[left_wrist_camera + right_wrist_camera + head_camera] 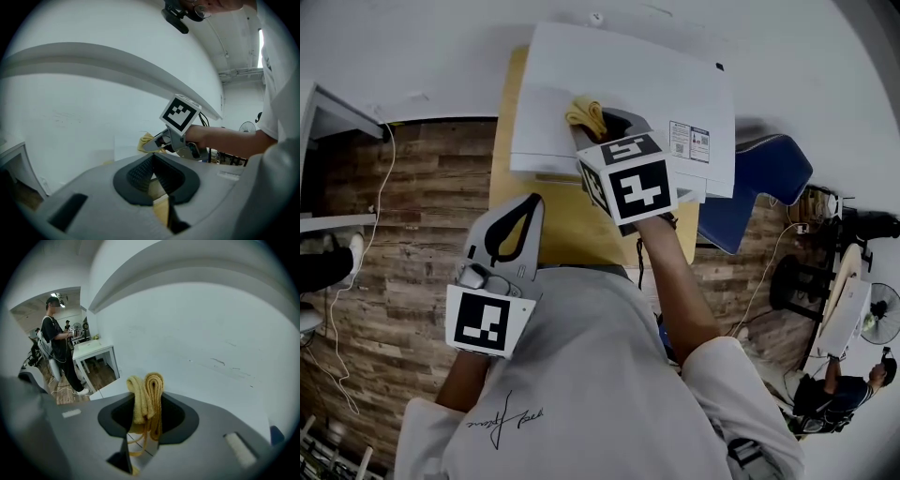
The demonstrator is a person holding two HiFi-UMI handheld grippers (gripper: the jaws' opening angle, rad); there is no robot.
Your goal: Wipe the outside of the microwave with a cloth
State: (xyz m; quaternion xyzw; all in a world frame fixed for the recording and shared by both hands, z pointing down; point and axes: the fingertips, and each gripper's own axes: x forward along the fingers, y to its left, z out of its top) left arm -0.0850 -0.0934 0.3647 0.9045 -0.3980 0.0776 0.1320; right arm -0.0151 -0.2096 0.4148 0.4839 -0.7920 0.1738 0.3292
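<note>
Right gripper (148, 397): jaws clamped on a folded yellow cloth (152, 383). Left gripper (152, 158): jaws together, empty, near the desk (517, 178). Cloth looks soft, light and prone to bunching; the mid-fold grip seems sound. Only the head view places it at the white microwave (637, 80), on top near the front edge.

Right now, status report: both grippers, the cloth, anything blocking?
Right gripper shut on yellow cloth, over microwave top. Left gripper shut, empty, held back. Nothing in the way.
</note>
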